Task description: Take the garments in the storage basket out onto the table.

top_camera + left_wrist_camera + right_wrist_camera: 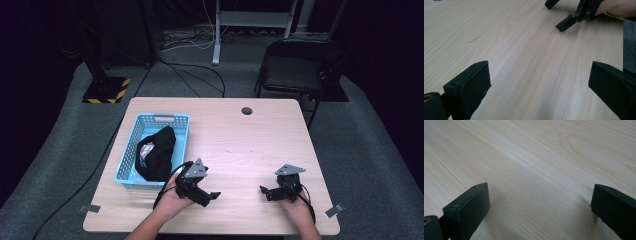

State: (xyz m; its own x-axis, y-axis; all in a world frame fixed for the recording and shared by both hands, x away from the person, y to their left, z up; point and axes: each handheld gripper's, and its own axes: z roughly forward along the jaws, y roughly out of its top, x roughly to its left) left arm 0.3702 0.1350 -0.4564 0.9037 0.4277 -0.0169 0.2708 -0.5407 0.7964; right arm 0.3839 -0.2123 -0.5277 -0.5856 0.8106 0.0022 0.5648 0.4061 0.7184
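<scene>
The black two-jaw left gripper (212, 196), w/ a grey three-cornered plate on top, is held low over the near part of the light wood-grain table (240, 135), jaws spread wide; in the left gripper view (539, 85) bare tabletop is seen between the two black jaws, nothing pinched. The black two-jaw right gripper (263, 190), also w/ a grey plate, is held near the table's front right, jaws likewise spread apart; in the right gripper view (540, 205) just wood grain is seen between them. In the left gripper view the right gripper (560, 17) is seen farther off at upper right, its jaw tips down at the table surface, w/ the person's hand (617, 8) behind it. Both grippers are pointed inward toward each other, well apart, w/ bare wood between. Just beside the left gripper, to its left and slightly farther away, a light-blue perforated plastic basket (162, 120) is set on the table's left side; a bundled black cloth item (159, 152) w/ a bit of white-and-red showing is lain inside it, draped against the basket's right wall. Neither gripper is touching basket or cloth. Beyond the table a black folding chair (297, 65) is stood on grey carpet.
</scene>
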